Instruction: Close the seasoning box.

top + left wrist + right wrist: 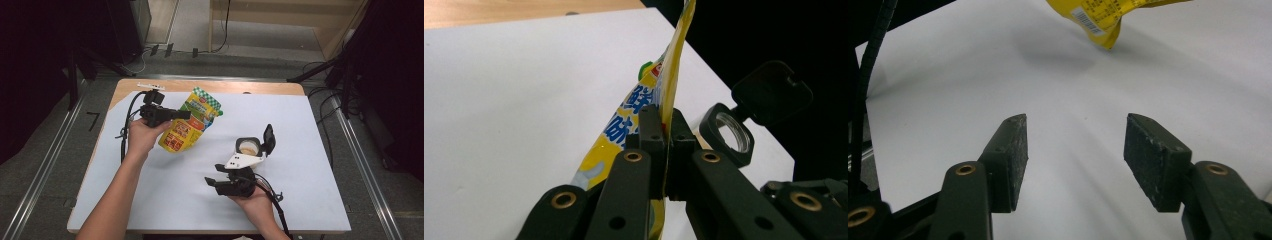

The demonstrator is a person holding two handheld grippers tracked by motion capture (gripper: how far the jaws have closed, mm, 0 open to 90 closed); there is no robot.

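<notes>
Yellow snack pouch [190, 122]: long axis tilted, green top toward table's far right; edge pinched by left gripper [176, 114]; right gripper [1075, 150] spread, empty, well apart

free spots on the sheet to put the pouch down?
Bare: the white sheet near-left, below the pouch, and its far-right corner beyond the open-lidded jar. Crowded: the middle, between jar, pouch and right gripper.

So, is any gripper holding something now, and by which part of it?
The left gripper holds the yellow pouch, its jaws shut on the flat edge of the pouch. The right gripper is open and holds nothing.
</notes>
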